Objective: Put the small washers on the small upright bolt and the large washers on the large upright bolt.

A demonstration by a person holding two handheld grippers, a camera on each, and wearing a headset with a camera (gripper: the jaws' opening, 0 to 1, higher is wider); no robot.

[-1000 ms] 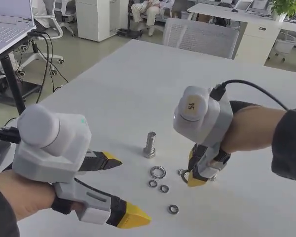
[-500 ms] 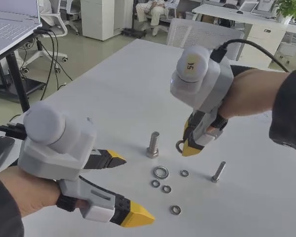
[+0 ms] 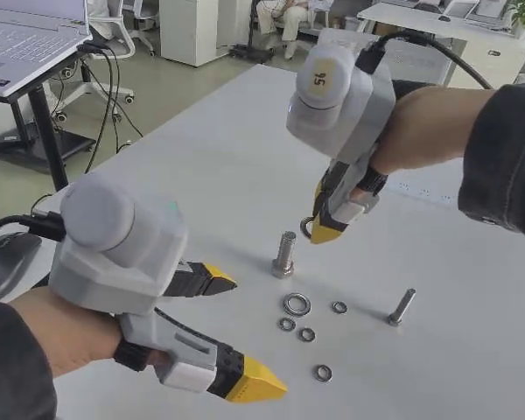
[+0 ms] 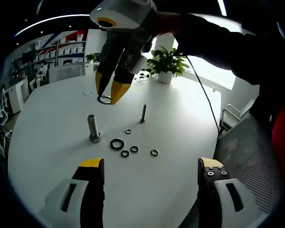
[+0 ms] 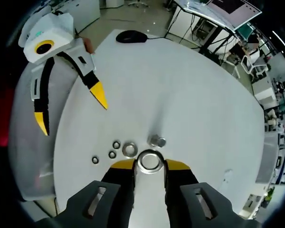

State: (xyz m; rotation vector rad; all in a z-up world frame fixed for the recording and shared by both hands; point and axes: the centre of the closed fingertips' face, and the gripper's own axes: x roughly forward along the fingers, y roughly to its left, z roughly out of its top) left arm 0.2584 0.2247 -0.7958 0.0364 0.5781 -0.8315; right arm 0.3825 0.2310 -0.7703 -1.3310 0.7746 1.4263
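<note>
My right gripper [image 3: 315, 233] is shut on a large washer [image 3: 306, 227] and holds it in the air, just right of the top of the large upright bolt [image 3: 284, 254]. Looking down along its jaws, the held washer [image 5: 150, 160] sits right before the bolt's top [image 5: 156, 141]. The small bolt [image 3: 401, 307] stands further right. On the table lie another large washer [image 3: 297, 304] and several small washers [image 3: 307, 334]. My left gripper [image 3: 241, 332] stands open and empty at the near left, facing the bolts [image 4: 92, 130].
The white table [image 3: 201, 157] runs far back, its left edge close to my left hand. A laptop [image 3: 26, 35] rests on a side desk at the left. A dark mouse [image 5: 129, 36] lies near the table's end. Chairs and desks stand beyond.
My right gripper has risen from the table with the large washer and moved left to the large bolt's top. The small bolt it hid is uncovered. The left gripper stays open.
</note>
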